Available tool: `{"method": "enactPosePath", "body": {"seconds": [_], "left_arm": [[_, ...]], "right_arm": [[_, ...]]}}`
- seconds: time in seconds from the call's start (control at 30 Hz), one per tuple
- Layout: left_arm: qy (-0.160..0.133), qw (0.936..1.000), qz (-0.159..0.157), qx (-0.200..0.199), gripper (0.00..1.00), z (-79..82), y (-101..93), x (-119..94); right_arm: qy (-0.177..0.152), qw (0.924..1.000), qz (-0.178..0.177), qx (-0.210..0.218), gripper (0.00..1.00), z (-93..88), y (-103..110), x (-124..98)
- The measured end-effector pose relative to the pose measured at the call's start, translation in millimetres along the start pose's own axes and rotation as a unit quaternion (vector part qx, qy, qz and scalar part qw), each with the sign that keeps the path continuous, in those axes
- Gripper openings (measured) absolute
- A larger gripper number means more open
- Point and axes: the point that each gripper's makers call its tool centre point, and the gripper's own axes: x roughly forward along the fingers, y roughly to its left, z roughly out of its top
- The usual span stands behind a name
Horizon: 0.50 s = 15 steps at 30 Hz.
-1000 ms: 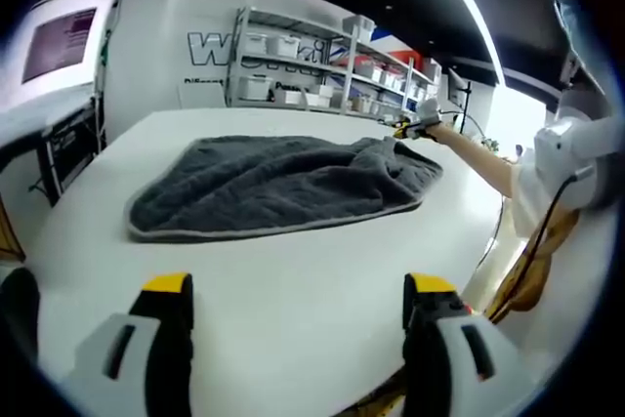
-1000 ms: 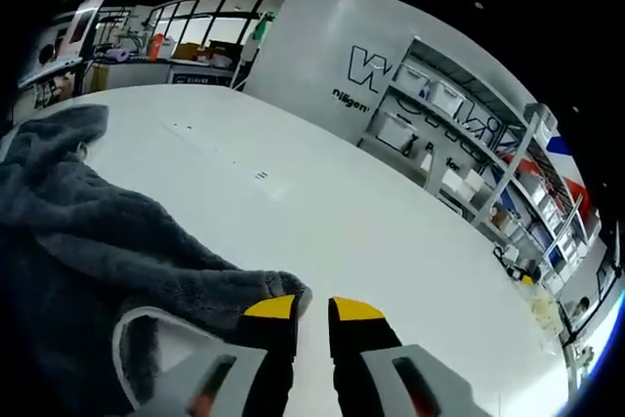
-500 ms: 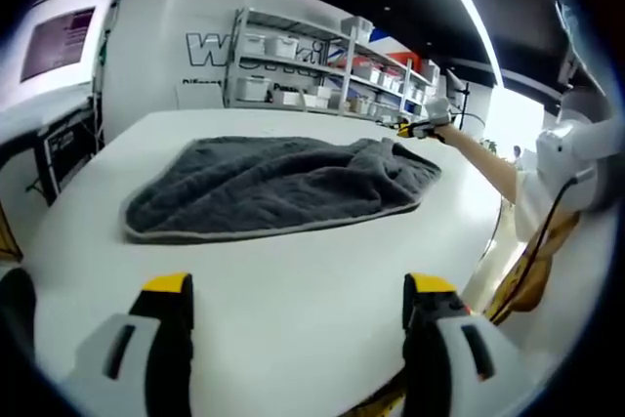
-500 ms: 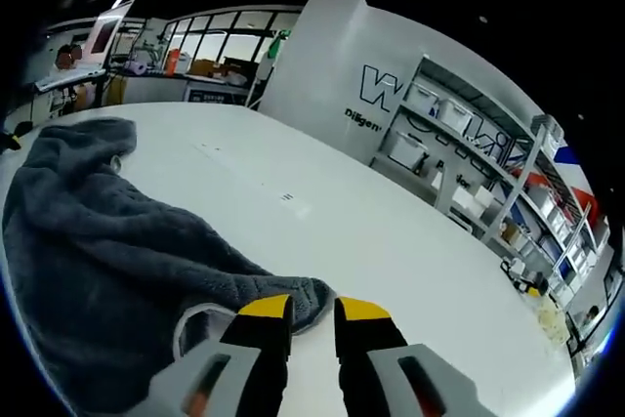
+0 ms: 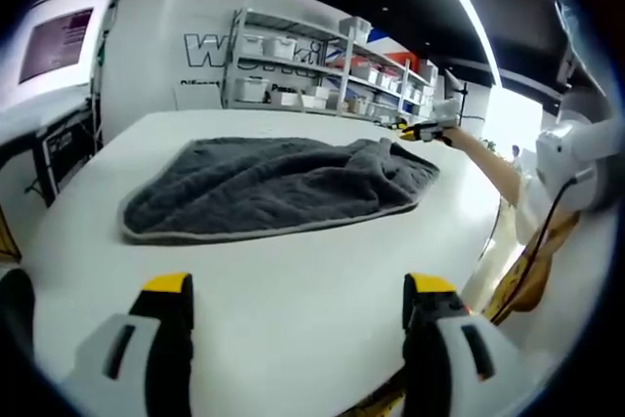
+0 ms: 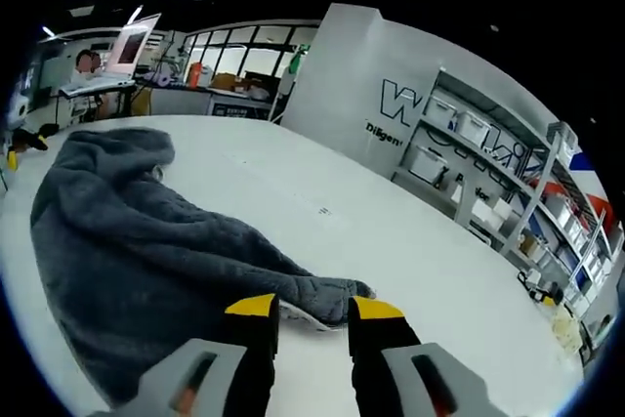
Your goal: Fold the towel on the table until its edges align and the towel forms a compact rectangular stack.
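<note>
While the left gripper hangs low over the near edge of the white table, its yellow-tipped jaws stand wide apart with nothing between them — bare tabletop shows in the gap. Ahead of those jaws, well apart from them, the dark grey towel lies spread and rumpled on the table, a paler hem running along the side nearest the jaws and its far right corner bunched up. Just past that corner, off to the right, the right gripper is held out at the end of a person's bare forearm, slightly above the cloth.

From the right gripper's own camera, its jaws stand parted by a narrow gap, and the towel's corner lies just ahead of the tips; I cannot tell whether cloth reaches in between them. From there the towel stretches away to the left in soft folds. Beyond the table on the right stand metal shelves stacked with bins, against a white wall with large lettering.
</note>
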Motion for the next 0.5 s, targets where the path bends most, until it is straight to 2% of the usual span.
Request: {"method": "enactPosePath", "body": {"seconds": [0.33,0.5], "left_arm": [[0.001,1.0,-0.002,0.001,0.93,-0.2,-2.1,1.1],[0.003,1.0,0.001,0.0,0.93,-0.4,-0.4,1.2]], "right_arm": [[-0.026,0.9991,0.034,0.003,0.42,4.5,19.4,-15.5],[-0.014,0.9984,0.054,0.001,0.51,-3.0,33.0,-22.6]]}}
